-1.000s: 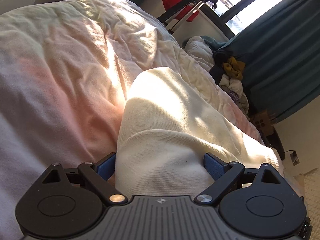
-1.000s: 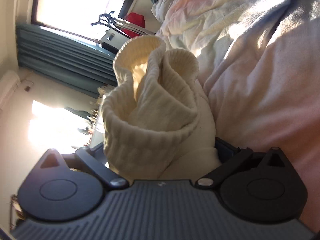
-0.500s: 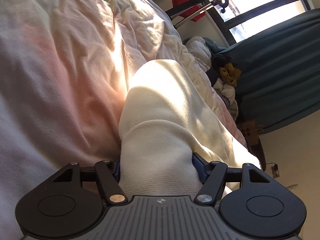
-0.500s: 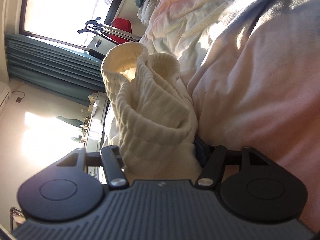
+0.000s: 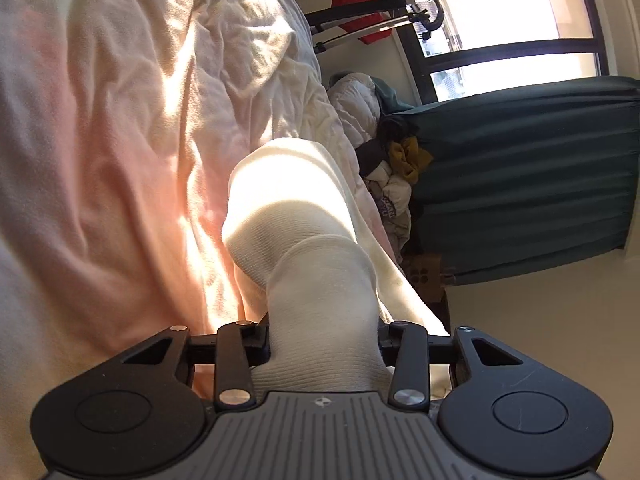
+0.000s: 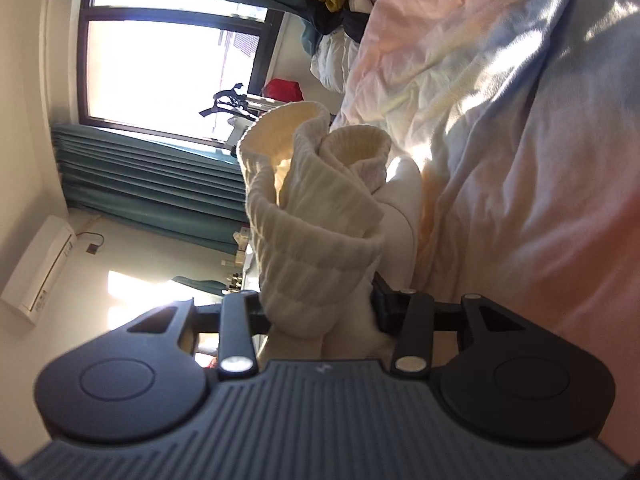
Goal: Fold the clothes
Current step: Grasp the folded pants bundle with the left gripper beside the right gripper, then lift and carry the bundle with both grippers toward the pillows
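A cream sock pair (image 5: 304, 240) fills the frame's centre over the rumpled bed (image 5: 120, 140). Your left claw (image 5: 322, 336) is closing on its smooth end; your right claw (image 6: 320, 312) is closing on the ribbed cuffs (image 6: 312, 208).

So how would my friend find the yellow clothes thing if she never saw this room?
Start at the big bright window, then go to the dark green curtain beside it. Where the curtain meets the end of the bed sits a heap of clothes. The mustard-yellow garment is crumpled near the top, the only yellow piece among white and dark ones.
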A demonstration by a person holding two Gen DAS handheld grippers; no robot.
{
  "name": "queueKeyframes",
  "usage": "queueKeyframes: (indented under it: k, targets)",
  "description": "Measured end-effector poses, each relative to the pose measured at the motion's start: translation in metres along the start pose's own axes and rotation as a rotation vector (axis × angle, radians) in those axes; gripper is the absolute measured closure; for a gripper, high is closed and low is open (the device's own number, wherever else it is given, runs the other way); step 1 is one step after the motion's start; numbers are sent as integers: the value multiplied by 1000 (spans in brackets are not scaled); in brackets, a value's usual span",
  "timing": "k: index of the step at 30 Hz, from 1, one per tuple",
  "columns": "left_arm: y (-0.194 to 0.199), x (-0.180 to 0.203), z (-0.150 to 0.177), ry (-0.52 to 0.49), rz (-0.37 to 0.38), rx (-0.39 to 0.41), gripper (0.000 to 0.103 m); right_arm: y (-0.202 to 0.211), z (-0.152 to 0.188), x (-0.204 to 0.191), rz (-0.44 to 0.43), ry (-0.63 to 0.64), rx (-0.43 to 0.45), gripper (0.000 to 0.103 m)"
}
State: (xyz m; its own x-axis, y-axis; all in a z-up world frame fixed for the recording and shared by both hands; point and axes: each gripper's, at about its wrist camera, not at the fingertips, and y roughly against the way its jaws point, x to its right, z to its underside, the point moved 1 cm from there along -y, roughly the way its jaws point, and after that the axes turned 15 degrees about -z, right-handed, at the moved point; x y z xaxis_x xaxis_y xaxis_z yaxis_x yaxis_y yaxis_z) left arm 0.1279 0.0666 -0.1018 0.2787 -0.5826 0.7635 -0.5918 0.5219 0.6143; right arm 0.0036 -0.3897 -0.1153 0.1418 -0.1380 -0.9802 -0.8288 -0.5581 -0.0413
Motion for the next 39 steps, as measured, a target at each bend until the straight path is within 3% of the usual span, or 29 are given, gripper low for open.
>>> queueKeyframes:
  k: [9,19,30,39]
  targets:
    - [3,89,31,-90,84,-37,62,61,-36,-54,-71,49,132,58]
    - [-1,201,115,-210,204,-93,62,166,-82,-114,-141,131,292,58]
    - [-69,311,270,-377,304,-302,62,338,-116,-134,-124,220,542,58]
    - [-169,362,432,-489,321,-532,62,483,-120,-102,-58,242,824,58]
